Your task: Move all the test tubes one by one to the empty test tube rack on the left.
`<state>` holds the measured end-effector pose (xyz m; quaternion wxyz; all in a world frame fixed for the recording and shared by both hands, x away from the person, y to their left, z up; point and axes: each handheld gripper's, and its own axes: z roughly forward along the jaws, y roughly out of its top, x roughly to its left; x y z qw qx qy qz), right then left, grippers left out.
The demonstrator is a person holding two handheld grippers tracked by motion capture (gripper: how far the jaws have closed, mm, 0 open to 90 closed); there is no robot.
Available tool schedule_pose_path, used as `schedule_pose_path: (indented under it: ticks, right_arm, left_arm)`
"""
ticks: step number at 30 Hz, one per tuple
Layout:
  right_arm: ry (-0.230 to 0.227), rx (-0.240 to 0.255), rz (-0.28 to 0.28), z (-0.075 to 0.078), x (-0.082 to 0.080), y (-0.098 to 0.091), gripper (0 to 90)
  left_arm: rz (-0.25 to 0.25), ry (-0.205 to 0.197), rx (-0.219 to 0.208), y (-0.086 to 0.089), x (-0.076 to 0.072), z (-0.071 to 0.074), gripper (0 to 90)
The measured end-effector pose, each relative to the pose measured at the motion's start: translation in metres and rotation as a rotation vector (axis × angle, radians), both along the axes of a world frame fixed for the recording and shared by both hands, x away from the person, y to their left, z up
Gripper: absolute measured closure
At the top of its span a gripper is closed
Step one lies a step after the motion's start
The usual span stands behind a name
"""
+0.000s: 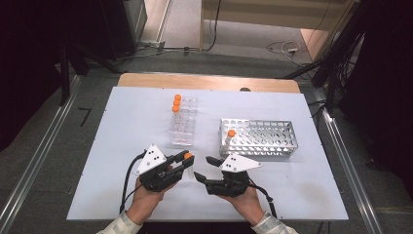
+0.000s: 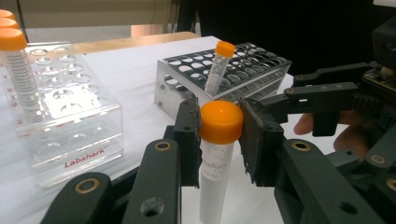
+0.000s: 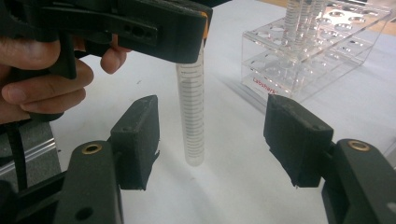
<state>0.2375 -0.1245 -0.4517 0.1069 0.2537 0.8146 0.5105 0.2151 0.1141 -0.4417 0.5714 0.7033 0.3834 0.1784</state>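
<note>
While left hand-held gripper point(image 2: 219, 135) clamped on tube point(image 2: 214, 175); right hand-held gripper point(image 3: 210, 140) agape, bare table point(image 1: 302, 185) around

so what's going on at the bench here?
A person works with a gripper in each hand, moving orange-capped tubes between racks. The left gripper is shut on the orange cap of a tube, holding it upright above the white table. The right gripper is open, its jaws standing either side of the tube's lower end without touching. One tube already sits in the metal rack; three more stand in the clear plastic rack.
</note>
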Motion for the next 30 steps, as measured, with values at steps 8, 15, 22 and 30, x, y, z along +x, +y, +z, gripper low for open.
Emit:
schedule_pose_path:
  ticks: [8,15,22,30]
  right_arm:
    - [-0.003,0.007,-0.015,0.001,0.0,-0.005,33.6]
    - [-0.001,0.011,-0.025,0.002,0.0,-0.008,33.6]
    - [0.002,0.014,-0.029,0.003,0.0,-0.01,33.5]
    - [-0.001,0.019,-0.028,0.003,0.0,-0.011,33.6]
  left_arm:
    - [0.042,-0.002,-0.007,0.01,0.007,0.003,69.3]
    - [0.071,0.009,-0.017,0.017,0.015,0.005,69.3]
    - [0.107,-0.004,-0.022,0.023,0.022,0.015,69.3]
    - [0.146,-0.006,-0.024,0.028,0.033,0.019,69.3]
